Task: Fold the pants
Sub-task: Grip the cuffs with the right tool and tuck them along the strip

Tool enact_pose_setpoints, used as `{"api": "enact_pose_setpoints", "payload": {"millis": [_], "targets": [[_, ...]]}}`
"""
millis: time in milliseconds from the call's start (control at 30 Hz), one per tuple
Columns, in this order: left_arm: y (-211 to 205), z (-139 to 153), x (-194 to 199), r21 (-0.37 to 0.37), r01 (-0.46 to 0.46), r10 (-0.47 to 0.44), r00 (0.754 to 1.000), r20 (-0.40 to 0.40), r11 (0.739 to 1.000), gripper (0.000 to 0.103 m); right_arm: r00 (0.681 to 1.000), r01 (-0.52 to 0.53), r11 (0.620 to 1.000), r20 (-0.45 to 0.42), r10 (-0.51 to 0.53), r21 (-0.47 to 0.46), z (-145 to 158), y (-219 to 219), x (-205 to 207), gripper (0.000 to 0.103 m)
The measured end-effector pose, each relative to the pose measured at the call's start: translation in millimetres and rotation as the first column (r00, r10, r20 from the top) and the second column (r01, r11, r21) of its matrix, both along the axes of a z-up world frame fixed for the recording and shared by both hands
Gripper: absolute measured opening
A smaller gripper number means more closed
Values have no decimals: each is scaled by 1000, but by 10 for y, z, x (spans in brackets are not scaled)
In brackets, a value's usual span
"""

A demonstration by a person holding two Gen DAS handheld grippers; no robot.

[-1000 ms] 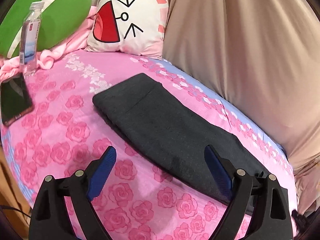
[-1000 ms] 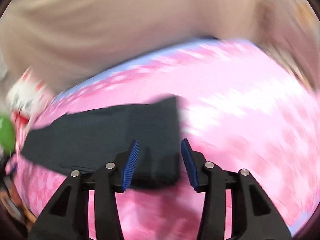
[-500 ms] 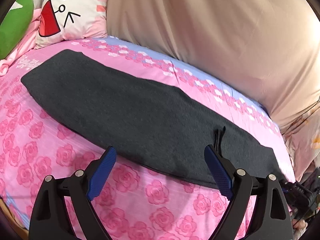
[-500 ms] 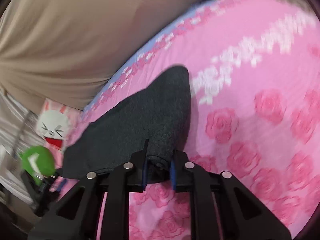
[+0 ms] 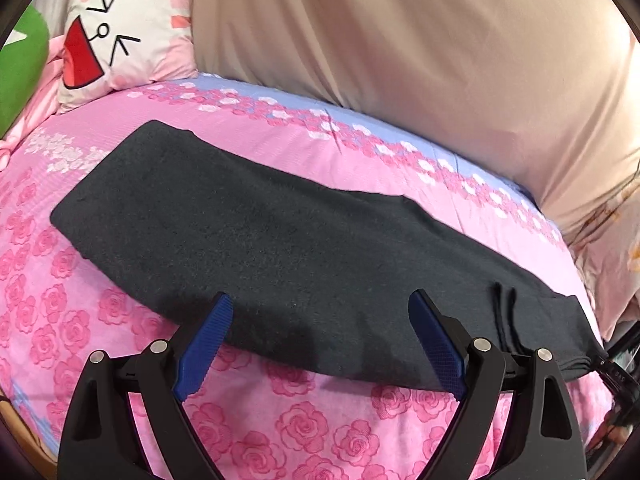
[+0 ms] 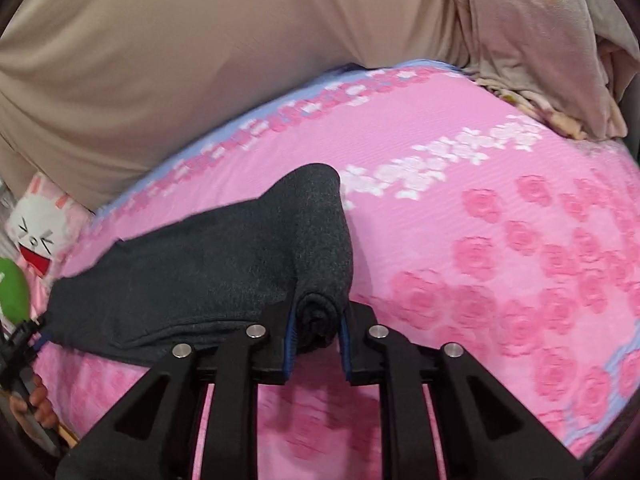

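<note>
The dark grey pants [image 5: 280,248] lie stretched lengthwise across the bed [image 5: 280,432], on its pink rose-patterned sheet, folded into one long strip. The right tool [image 6: 318,338] is clenched on one bunched end of the pants [image 6: 224,268], lifting the fabric into a ridge. The left tool [image 5: 320,344] hovers released at the near edge of the strip, its blue fingers [image 5: 202,350] spread wide and gripping nothing. A cartoon-face pillow [image 5: 124,36] sits at the head of the bed beside a green cushion [image 5: 20,64], with a beige cover [image 5: 400,40] along the far side.
</note>
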State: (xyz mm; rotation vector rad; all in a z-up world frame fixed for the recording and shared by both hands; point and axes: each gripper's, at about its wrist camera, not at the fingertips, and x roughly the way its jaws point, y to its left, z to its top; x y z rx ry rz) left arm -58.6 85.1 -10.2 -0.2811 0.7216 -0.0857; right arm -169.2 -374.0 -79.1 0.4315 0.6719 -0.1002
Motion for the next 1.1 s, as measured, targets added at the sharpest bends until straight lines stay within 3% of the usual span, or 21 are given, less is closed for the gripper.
{"api": "enact_pose_setpoints", "payload": {"millis": [67, 100, 167, 200, 233, 333, 500, 567, 600, 633, 667, 767, 867, 933, 967, 1100], "targets": [[-47, -37, 37, -1, 7, -7, 1000, -6, 1000, 87, 998, 69, 984, 24, -66, -164, 169, 209, -87, 29], [-72, -46, 60, 2, 6, -6, 1000, -4, 1000, 87, 997, 48, 978, 65, -35, -205, 293, 355, -117, 29], [-110, -44, 76, 7, 5, -5, 1000, 10, 1000, 87, 987, -53, 986, 143, 75, -155, 513, 629, -128, 29], [-124, -46, 81, 8, 6, -6, 1000, 14, 1000, 87, 973, -168, 981, 145, 180, -92, 560, 816, -39, 29], [-133, -52, 92, 9, 6, -6, 1000, 15, 1000, 87, 950, -283, 959, 130, 285, -34, 551, 1024, 95, 29], [-108, -77, 97, 3, 3, -3, 1000, 12, 1000, 87, 913, -407, 913, 58, 405, 20, 415, 1492, 467, 29], [-16, -82, 25, 17, 15, -16, 1000, 27, 1000, 87, 901, -431, 902, -43, 431, 16, 194, 1826, 953, 29], [14, -101, 22, 19, 17, -18, 999, 28, 1000, 87, 900, -435, 900, -42, 434, -24, 141, 1865, 987, 28], [37, -114, 22, 5, 24, -24, 999, 27, 1000, 87, 902, -430, 902, -47, 429, -31, 140, 1864, 1012, 23], [50, -118, 25, -5, 25, -24, 999, 27, 1000, 87, 906, -422, 905, -59, 419, -54, 163, 1881, 1044, 7], [60, -121, 32, -12, 25, -24, 999, 28, 1000, 87, 910, -414, 907, -67, 410, -78, 177, 1889, 1066, 6], [82, -120, 36, -28, 29, -28, 999, 30, 999, 87, 912, -409, 912, 3, 410, -39, 361, 1906, 968, 6], [114, -120, 33, -48, 32, -31, 999, 36, 998, 87, 888, -454, 891, 81, 452, 2, 564, 2035, 911, 6], [129, -116, 40, -61, 30, -28, 999, 39, 998, 87, 885, -464, 885, 22, 465, -20, 433, 2154, 1024, 7], [132, -113, 44, -63, 30, -28, 999, 37, 998, 87, 887, -461, 886, -55, 459, -48, 266, 2214, 1116, 8], [228, -36, -18, -60, 32, -30, 998, 47, 998, 87, 899, -438, 899, 16, 439, -12, 340, 2051, 922, 13]]}}
